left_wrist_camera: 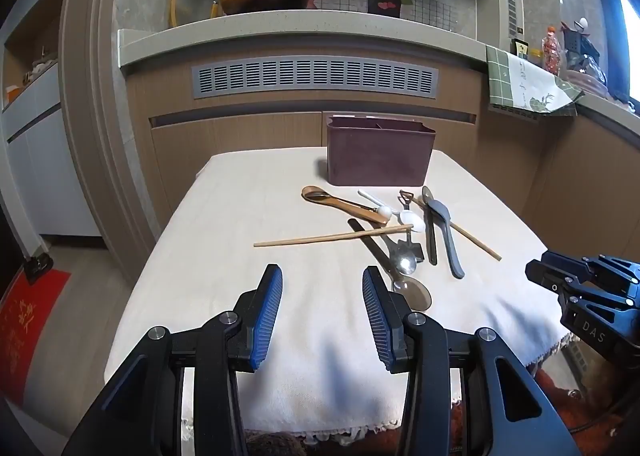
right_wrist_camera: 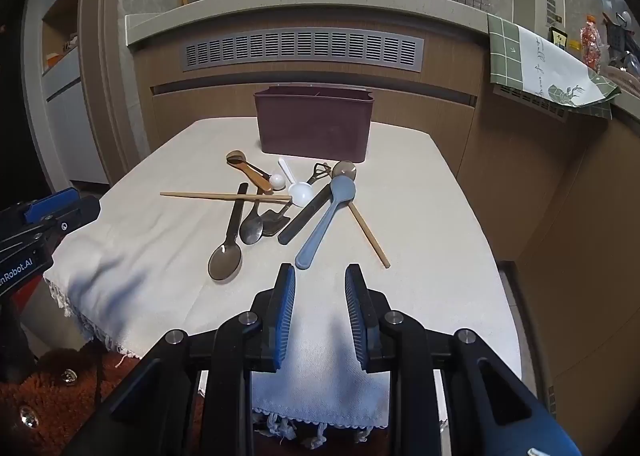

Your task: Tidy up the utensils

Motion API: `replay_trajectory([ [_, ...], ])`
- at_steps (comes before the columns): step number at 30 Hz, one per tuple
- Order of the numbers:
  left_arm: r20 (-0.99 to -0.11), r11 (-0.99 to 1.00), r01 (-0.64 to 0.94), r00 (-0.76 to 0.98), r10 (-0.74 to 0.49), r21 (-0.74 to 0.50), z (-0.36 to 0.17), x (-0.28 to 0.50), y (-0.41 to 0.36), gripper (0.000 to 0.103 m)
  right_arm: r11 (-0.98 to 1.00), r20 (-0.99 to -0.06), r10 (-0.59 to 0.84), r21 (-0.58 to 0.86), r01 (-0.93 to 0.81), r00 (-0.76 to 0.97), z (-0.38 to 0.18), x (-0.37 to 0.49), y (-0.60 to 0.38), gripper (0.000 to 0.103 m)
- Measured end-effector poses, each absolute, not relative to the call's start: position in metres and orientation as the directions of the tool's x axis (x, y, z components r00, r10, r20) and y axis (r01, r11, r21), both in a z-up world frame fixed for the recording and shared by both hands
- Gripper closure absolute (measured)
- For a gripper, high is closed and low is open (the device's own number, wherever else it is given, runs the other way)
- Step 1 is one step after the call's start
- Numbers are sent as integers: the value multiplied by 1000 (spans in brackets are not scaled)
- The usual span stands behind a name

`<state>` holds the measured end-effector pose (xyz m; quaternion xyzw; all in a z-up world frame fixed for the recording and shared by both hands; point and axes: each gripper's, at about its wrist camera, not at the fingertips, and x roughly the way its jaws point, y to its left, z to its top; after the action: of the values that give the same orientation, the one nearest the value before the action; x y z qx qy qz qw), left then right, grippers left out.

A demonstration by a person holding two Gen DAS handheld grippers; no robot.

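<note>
**A:** Both grippers sit nearest, at the near edge of the table. How do they stand?

**B:** The left gripper [left_wrist_camera: 322, 288] has its jaws spread wide with nothing between them, hanging over bare tablecloth [left_wrist_camera: 224, 296]. The right gripper [right_wrist_camera: 320, 288] is released too, empty, just short of the grey spoon [right_wrist_camera: 326, 216].

**A:** And the utensils?

**B:** All loose in a pile mid-table. One chopstick [right_wrist_camera: 226, 196] lies crosswise over the black-handled spoon [right_wrist_camera: 228, 244] and the metal spoon [right_wrist_camera: 252, 230]. The other chopstick [right_wrist_camera: 368, 234] runs toward the right edge, partly under the grey spoon. Beside these are a wooden spoon [right_wrist_camera: 244, 166], a white scoop [right_wrist_camera: 298, 190], a small shovel-shaped metal spoon [right_wrist_camera: 276, 218] and another dark-handled spoon [right_wrist_camera: 316, 202].

**A:** Where should they go?

**B:** Probably into the brown bin [right_wrist_camera: 314, 124] standing at the far side of the table, just behind the pile. I see a divider at its rim, but nothing sticking out; its floor is hidden.

**A:** So how far along?

**B:** By my reading, barely begun: nothing looks sorted, every piece remains to be lifted in, and the crossed ones may drag neighbours
</note>
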<state>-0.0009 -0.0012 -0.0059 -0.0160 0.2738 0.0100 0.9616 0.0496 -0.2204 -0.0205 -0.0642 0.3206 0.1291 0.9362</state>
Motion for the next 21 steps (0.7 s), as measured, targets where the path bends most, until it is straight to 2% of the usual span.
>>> replay_trajectory([
  [21,-540,999,-32,842,11,-29,-13,4,-5,60,957,-630,209,-26,-290,748,-24,52,-220,78],
])
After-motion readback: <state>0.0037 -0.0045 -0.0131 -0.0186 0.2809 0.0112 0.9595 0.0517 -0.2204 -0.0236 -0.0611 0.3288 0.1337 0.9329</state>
